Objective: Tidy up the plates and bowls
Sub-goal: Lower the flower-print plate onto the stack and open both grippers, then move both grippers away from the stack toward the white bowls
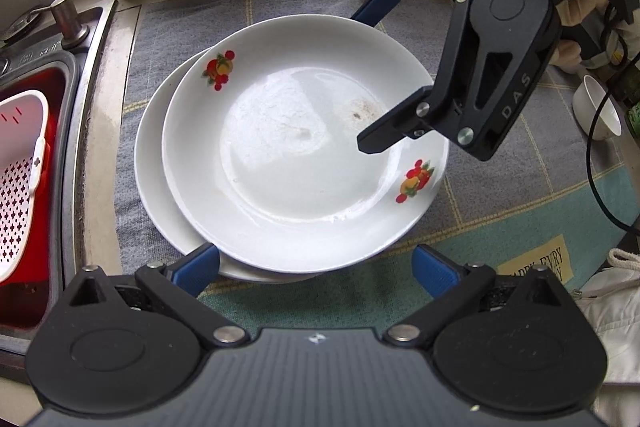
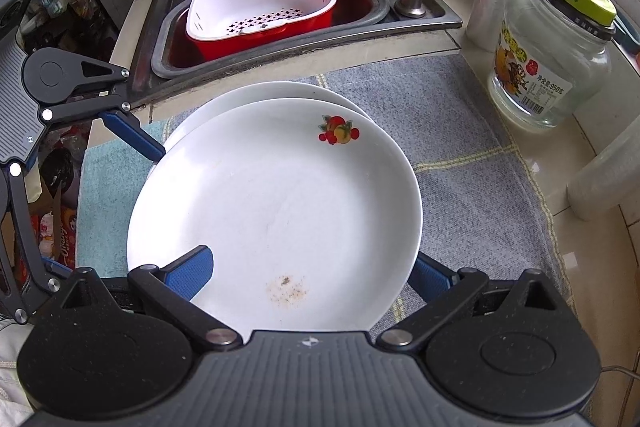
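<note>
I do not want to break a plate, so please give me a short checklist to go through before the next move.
1. Right gripper open: ok.
2. Left gripper open: ok.
3. Top plate centred on lower plate: not ok, it sits shifted.
4. Top plate clean: not ok, there is a brown stain on it.
5. Right gripper fingers touching the top plate: cannot tell.
6. Cloth flat under the plates: ok.
</note>
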`<state>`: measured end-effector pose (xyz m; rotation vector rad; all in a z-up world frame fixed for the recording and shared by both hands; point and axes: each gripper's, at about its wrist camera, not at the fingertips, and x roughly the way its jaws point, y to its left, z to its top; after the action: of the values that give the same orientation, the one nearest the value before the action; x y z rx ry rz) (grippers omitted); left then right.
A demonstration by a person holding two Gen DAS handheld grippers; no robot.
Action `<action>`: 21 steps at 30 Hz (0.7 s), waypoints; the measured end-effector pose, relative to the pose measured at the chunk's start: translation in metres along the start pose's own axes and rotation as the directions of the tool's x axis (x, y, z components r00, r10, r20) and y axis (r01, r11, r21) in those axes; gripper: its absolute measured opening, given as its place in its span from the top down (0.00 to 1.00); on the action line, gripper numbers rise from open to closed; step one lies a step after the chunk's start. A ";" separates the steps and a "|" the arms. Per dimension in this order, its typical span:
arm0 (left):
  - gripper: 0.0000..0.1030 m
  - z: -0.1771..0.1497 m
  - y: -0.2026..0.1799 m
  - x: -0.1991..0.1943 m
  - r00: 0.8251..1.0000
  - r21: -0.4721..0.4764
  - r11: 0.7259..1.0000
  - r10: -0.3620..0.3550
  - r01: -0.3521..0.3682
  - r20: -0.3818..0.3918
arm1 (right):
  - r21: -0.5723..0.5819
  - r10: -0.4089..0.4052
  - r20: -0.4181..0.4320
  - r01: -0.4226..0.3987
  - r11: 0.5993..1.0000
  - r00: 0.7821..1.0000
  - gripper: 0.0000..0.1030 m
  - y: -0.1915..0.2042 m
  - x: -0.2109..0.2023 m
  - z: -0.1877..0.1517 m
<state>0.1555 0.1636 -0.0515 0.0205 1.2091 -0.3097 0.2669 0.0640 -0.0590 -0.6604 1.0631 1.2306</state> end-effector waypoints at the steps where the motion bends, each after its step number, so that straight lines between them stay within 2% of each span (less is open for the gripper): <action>1: 0.02 -0.001 0.000 -0.001 1.000 -0.002 1.000 0.002 -0.002 0.004 | -0.002 -0.001 -0.001 0.001 1.000 1.000 0.00 0.001 0.000 0.000; 8: 0.02 -0.009 0.004 -0.003 0.998 -0.018 0.998 0.055 -0.054 0.036 | -0.022 -0.014 -0.002 0.014 1.000 1.000 0.00 0.007 -0.002 0.000; 11: 0.02 -0.016 0.007 -0.010 0.993 -0.029 0.996 0.085 -0.083 0.084 | -0.032 -0.024 0.003 0.024 0.999 1.000 0.00 0.011 -0.005 0.000; 13: 0.02 -0.023 0.006 -0.017 0.982 -0.035 0.992 0.124 -0.121 0.141 | -0.041 -0.053 0.008 0.054 0.998 0.999 0.00 0.014 -0.006 -0.001; 17: 0.02 -0.040 0.001 -0.027 0.955 -0.072 0.987 0.159 -0.145 0.250 | -0.045 -0.098 0.022 0.099 0.994 0.995 0.00 0.020 -0.008 -0.009; 21: 0.01 -0.051 -0.004 -0.028 0.935 -0.120 0.979 0.195 -0.166 0.297 | -0.049 -0.165 0.046 0.167 0.985 0.985 0.00 0.029 -0.009 -0.016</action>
<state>0.0990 0.1749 -0.0427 0.0022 0.9019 -0.0895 0.2352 0.0531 -0.0532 -0.7460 0.9247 1.1259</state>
